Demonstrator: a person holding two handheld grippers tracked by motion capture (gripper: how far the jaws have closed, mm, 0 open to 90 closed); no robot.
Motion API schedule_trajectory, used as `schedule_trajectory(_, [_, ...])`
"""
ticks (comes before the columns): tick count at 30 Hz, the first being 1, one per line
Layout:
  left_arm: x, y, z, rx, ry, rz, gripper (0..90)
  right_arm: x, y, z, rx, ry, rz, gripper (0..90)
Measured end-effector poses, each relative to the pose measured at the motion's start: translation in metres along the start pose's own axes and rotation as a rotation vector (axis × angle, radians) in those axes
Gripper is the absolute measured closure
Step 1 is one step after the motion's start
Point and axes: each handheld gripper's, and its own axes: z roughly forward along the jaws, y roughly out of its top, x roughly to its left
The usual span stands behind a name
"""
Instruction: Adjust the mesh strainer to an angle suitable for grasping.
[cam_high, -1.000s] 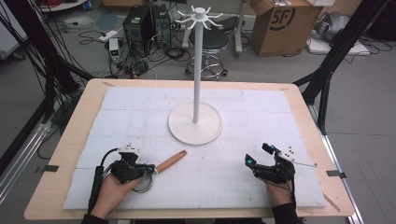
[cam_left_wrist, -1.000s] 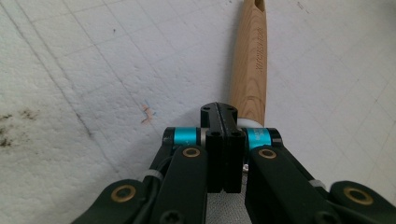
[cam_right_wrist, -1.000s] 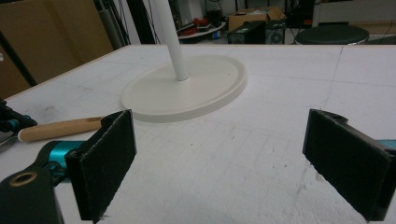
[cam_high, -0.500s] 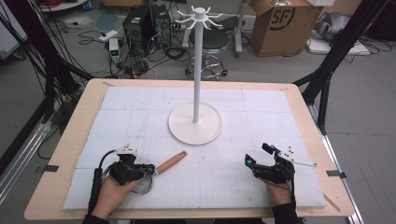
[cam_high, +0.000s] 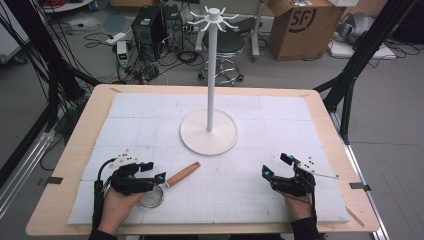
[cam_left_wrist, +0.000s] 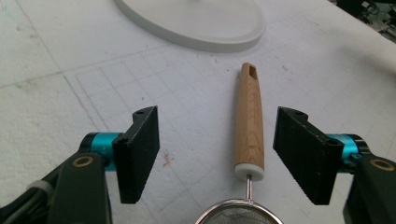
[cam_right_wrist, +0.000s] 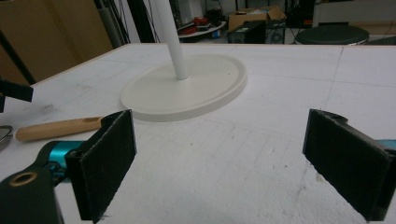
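So the small strainer (cam_high: 159, 188) with the wooden handle lies flat on the desk (cam_high: 80, 150) at about 7 o'clock from the white hanging stand (cam_high: 209, 131), nothing lifted or hung yet. The left gripper (cam_high: 150, 171) has just been opening its jaws; they now stand apart either side of the handle, not touching it. The right gripper (cam_high: 276, 165) sits wide open and empty at 5 o'clock. The path to the stand looks clear, so I'd say the pickup is all still to come.

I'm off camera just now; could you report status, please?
Left gripper just opened, strainer lying loose between its jaws. Right gripper open, idle. Nothing in the way.
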Motion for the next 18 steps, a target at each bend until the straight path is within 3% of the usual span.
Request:
schedule_trajectory(6, [-0.0019, 0.0001, 0.0007, 0.0, 0.009, 0.03, 21.1, 0.0002, 0.0, -0.0001, -0.001, -0.004, -0.001, 8.8])
schedule_trajectory(18, [-0.0093, 0.001, 0.0063, 0.011, -0.004, 0.065, 20.6, 0.0007, -0.0001, 0.0002, -0.001, -0.004, -0.001, 8.8])
